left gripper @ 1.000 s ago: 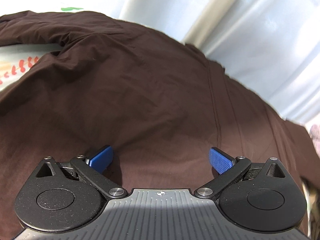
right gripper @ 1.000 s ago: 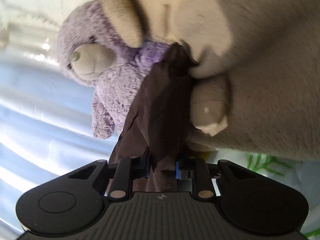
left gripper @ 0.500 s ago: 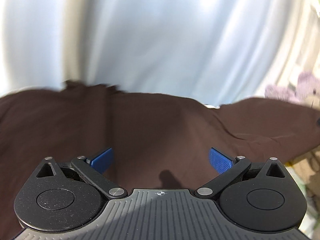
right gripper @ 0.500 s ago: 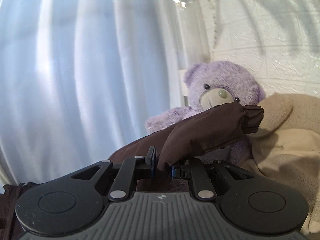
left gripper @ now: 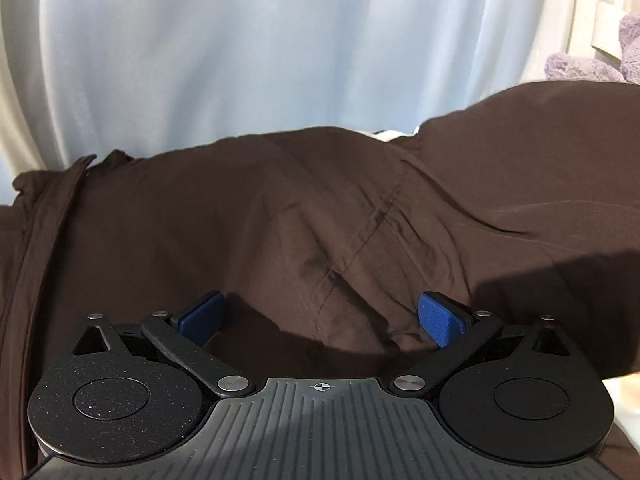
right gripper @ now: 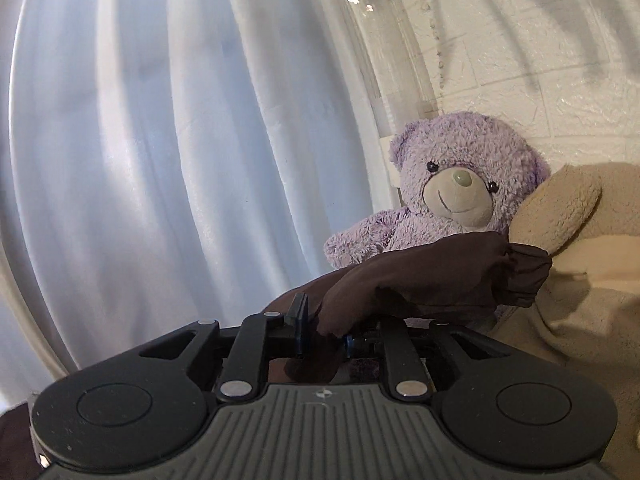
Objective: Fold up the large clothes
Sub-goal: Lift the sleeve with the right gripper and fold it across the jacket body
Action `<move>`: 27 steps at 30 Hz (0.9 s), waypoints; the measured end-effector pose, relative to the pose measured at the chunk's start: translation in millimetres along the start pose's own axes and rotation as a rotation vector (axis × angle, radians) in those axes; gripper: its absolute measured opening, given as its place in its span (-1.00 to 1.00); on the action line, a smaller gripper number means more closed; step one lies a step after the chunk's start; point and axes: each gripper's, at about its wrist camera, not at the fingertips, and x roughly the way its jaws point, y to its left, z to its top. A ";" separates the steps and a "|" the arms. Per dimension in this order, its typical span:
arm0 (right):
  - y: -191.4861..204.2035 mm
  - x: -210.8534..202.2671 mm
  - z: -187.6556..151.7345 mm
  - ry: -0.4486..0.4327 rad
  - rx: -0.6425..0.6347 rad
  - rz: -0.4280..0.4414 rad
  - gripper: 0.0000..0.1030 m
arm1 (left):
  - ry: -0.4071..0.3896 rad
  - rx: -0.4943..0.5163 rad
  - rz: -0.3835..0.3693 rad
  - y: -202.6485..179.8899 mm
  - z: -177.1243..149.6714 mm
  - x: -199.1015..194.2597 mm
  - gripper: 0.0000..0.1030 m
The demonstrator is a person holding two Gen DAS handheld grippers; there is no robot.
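A large dark brown garment (left gripper: 280,220) lies spread out and wrinkled, filling the lower half of the left wrist view, with a seam running across its middle. My left gripper (left gripper: 322,316) hovers just over it, open wide, blue pads (left gripper: 440,320) apart and nothing between them. In the right wrist view the garment's sleeve (right gripper: 440,276) stretches forward from my right gripper (right gripper: 324,332) to its gathered cuff (right gripper: 524,276). The right gripper's jaws are opening slightly, with the sleeve cloth still pinched between the pads.
A pale blue-white curtain (right gripper: 160,120) hangs behind the bed. A purple teddy bear (right gripper: 460,184) sits against a white brick wall, beside a beige plush blanket (right gripper: 580,280). The bear's paw (left gripper: 580,68) shows at the far right of the left wrist view.
The left gripper swept sideways across the garment and now faces the curtain. The right gripper rolled upright and rose, drawing the sleeve away from the plush toys.
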 end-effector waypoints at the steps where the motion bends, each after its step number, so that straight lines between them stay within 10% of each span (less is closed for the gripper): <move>1: -5.6 2.4 1.5 0.001 0.041 0.000 -0.62 | -0.005 0.010 0.006 -3.3 0.5 0.1 1.00; 7: 28.5 7.4 12.3 -0.041 -0.065 0.009 -0.71 | -0.022 0.020 0.016 -3.0 -3.6 -1.7 1.00; 14: 131.1 -2.6 -5.3 -0.046 -0.417 0.320 -0.72 | 0.029 -0.009 -0.035 14.1 2.6 -17.3 1.00; 20: 183.4 24.3 -60.4 0.112 -0.565 0.406 -0.71 | 0.069 -0.213 -0.097 91.0 -4.9 -66.8 1.00; 27: 225.5 62.0 -150.7 0.373 -0.709 0.427 -0.71 | -0.075 -0.508 -0.087 208.0 -42.5 -132.8 1.00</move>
